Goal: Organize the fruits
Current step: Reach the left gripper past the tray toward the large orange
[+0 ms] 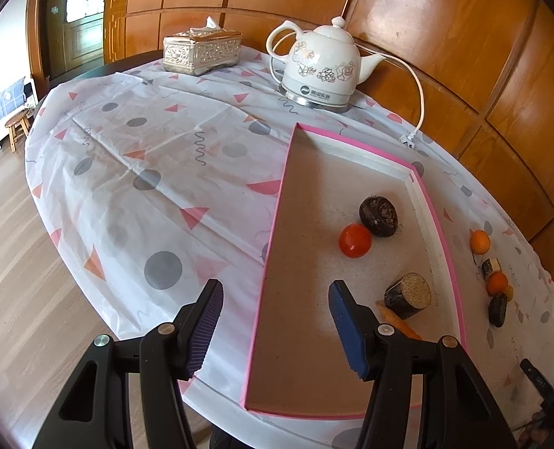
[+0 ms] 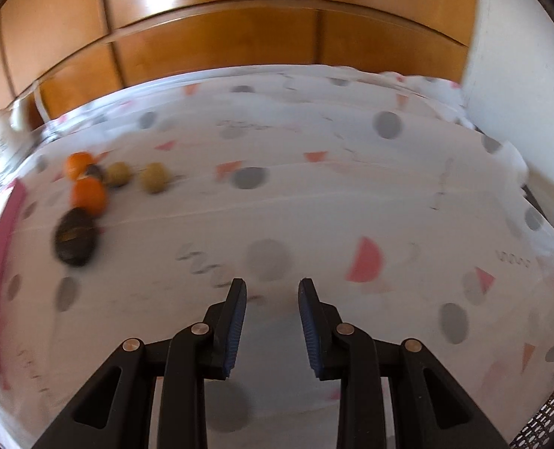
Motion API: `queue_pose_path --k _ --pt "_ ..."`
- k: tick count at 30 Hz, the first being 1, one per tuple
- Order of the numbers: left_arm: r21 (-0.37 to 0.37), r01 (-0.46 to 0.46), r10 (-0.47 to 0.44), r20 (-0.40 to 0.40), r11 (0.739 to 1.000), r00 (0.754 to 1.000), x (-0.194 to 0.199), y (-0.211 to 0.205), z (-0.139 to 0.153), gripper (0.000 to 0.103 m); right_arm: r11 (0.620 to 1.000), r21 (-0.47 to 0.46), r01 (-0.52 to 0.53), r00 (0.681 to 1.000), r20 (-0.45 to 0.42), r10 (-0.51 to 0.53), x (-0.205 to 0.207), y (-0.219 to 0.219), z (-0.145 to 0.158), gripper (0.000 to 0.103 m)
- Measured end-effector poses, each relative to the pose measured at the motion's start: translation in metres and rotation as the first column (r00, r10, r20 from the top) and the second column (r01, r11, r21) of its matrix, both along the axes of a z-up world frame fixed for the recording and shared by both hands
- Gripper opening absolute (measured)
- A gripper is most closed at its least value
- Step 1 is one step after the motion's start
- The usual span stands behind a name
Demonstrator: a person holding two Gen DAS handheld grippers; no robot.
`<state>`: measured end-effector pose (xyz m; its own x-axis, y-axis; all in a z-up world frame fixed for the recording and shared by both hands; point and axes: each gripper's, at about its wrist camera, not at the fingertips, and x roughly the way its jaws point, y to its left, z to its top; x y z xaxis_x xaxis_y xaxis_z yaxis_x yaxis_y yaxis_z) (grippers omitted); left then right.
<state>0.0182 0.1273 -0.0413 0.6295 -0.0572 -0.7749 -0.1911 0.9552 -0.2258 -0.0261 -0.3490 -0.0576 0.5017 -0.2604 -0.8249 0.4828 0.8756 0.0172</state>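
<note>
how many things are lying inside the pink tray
4: a red tomato mid-tray, a dark round piece just behind it, a cut log-like chunk nearer the camera, and a carrot partly hidden behind the left tongs.

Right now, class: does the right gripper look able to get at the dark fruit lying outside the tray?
Probably yes: the right gripper is empty, and only bare cloth lies between it and the dark fruit.

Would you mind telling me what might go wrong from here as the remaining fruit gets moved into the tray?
The loose oranges are round and could roll across the tablecloth if nudged. The left gripper straddles the pink tray wall and might knock it. The kettle cord trails close behind the tray.
</note>
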Motion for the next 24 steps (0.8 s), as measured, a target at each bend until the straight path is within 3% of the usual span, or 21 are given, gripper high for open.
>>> queue_pose_path --k 9,14,24 --pt "0.015 0.054 -0.055 0.008 0.998 0.998 0.01 -0.021 0.012 0.059 0.992 -0.048 0.116 0.993 0.031 -0.115 -0.011 -0.031 -0.005 0.03" --pt "0.031 0.127 -0.128 0.039 0.991 0.991 0.021 -0.045 0.028 0.06 0.984 -0.049 0.17 0.985 0.052 -0.168 -0.014 -0.048 -0.008 0.032" --pt "0.027 0.315 -0.316 0.06 0.949 0.947 0.059 -0.121 0.049 0.059 0.981 -0.033 0.191 0.98 0.069 -0.189 -0.016 -0.058 -0.01 0.037"
